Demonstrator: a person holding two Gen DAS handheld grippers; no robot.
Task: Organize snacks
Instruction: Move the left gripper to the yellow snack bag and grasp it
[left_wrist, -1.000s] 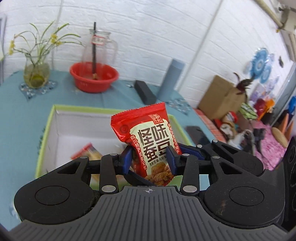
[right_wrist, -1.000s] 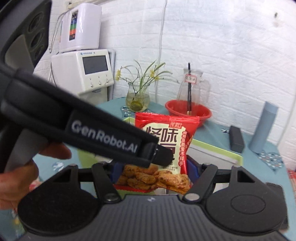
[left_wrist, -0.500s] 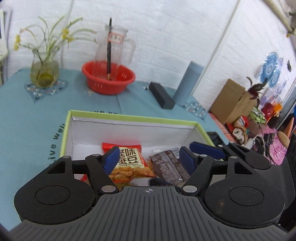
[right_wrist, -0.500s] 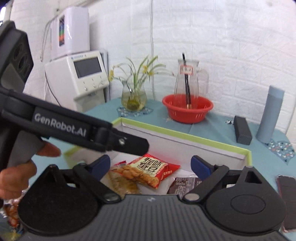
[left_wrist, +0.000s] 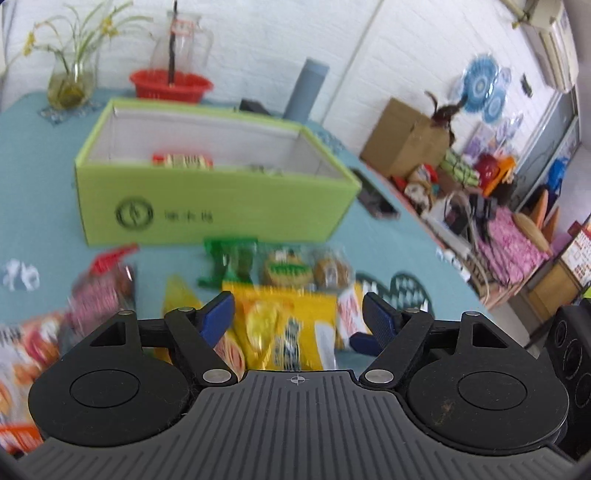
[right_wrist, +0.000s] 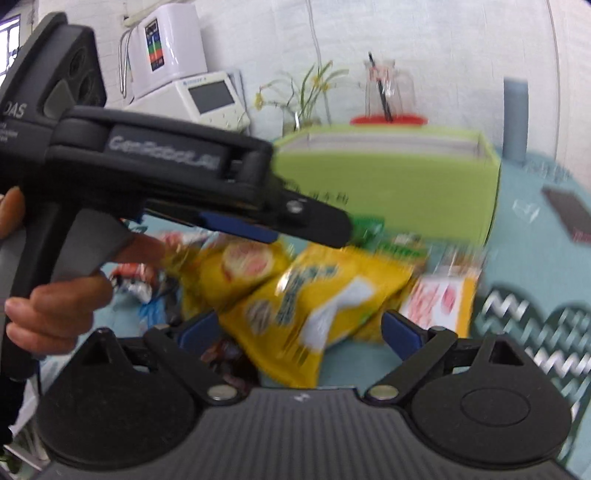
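A green open box (left_wrist: 218, 206) stands on the teal table with a red snack bag (left_wrist: 183, 161) inside; it also shows in the right wrist view (right_wrist: 388, 184). Loose snacks lie in front of it. My left gripper (left_wrist: 298, 314) is open and empty above a yellow bag (left_wrist: 284, 328), with green packets (left_wrist: 229, 264) and round biscuits (left_wrist: 306, 271) beyond. My right gripper (right_wrist: 300, 330) is open and empty over the same yellow bag (right_wrist: 314, 299). The left gripper's body (right_wrist: 147, 177) crosses the right wrist view.
A red bowl with a glass jug (left_wrist: 171, 83), a flower vase (left_wrist: 70, 85), a grey cylinder (left_wrist: 308, 88) and a black phone (left_wrist: 376, 201) sit around the box. More snack bags (left_wrist: 33, 343) lie at the left. A white appliance (right_wrist: 207, 98) stands behind.
Both grippers opened and dropped their red snack bags into the box, then pulled back and down to the loose snacks in front of it.
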